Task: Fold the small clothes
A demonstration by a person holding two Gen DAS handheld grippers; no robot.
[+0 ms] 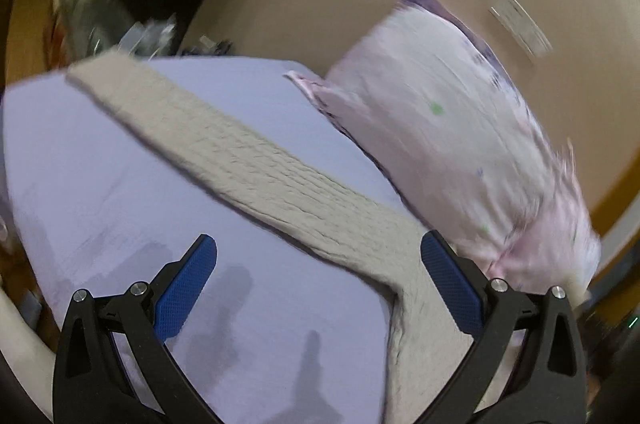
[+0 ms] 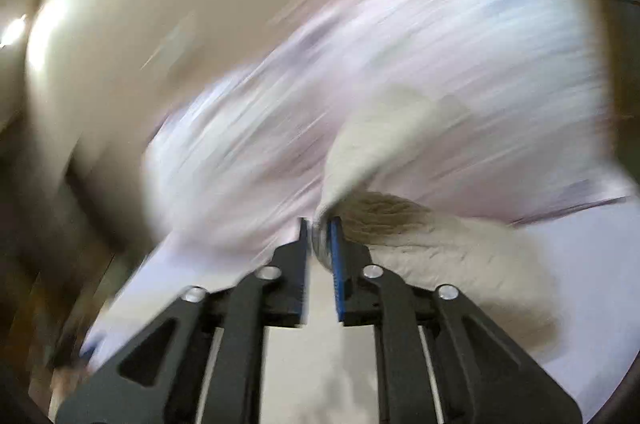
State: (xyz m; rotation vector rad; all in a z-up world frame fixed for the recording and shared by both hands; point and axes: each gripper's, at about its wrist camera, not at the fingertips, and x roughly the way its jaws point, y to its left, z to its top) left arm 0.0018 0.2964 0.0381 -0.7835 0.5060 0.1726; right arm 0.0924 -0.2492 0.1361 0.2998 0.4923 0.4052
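Beige textured knit garment (image 1: 256, 160) stretches across the lavender bed sheet (image 1: 100, 184), beside one pink patterned pillow (image 1: 452, 128). Left tool (image 1: 319, 286) gapes wide above it; right tool (image 2: 319, 232) pinches one bunched end (image 2: 400, 216).

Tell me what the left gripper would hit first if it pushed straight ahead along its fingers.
Probably the beige knit garment, which runs diagonally across the lavender sheet ahead of the open left gripper. The pink pillow lies beyond; depth is unclear.
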